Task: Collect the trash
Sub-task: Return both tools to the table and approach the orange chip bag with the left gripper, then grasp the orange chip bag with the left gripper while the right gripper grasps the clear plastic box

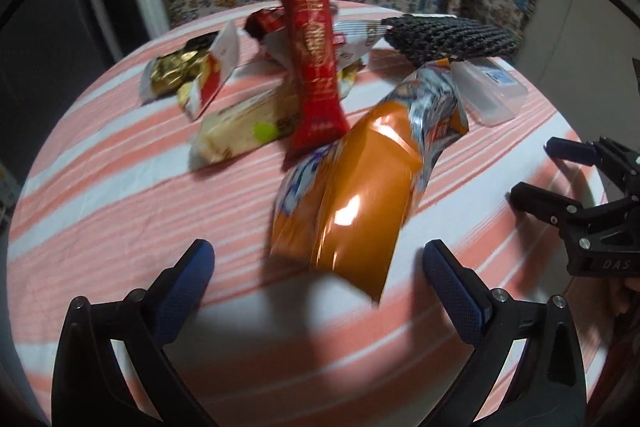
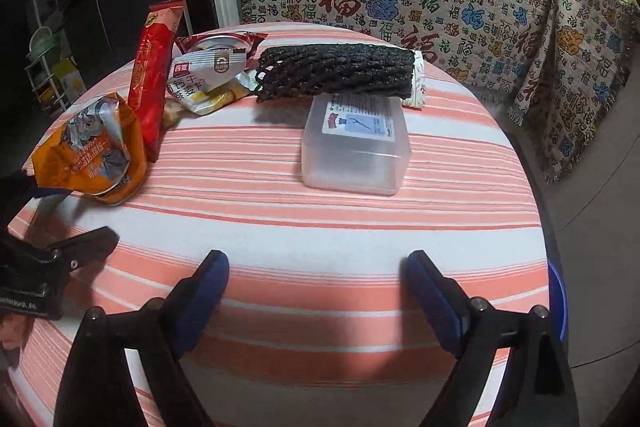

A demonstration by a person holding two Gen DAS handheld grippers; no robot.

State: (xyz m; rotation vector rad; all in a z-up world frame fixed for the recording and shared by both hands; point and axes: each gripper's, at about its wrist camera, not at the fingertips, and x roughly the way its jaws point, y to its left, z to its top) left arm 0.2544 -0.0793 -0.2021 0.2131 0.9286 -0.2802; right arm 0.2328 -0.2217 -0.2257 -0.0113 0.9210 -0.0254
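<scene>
- Because the left gripper (image 1: 318, 267) has its jaws spread wide with the orange snack bag (image 1: 352, 195) lying just ahead and between them, untouched by either pad, a careless closing could catch only the bag's crinkled lower corner; the glossy foil looks slippery and may slide out.
- Beyond that bag, further ahead of the left jaws, the tall red wrapper (image 1: 316, 59) appears to lean against the pile of other wrappers; pushing the orange bag forward would likely topple it and scatter the pale biscuit pack (image 1: 244, 131) and the gold-foil packet (image 1: 184, 75).
- With its jaws likewise spread and gripping nothing, the right gripper (image 2: 318, 281) hangs over bare striped tablecloth (image 2: 320, 227); the clear plastic box (image 2: 356, 147) sits well ahead of them, the black mesh roll (image 2: 336, 71) resting behind it.
- Both grippers are near each other at the table's edge, so reaching across for the same wrapper risks a knock.
- Whether the box counts as trash I cannot tell.
</scene>
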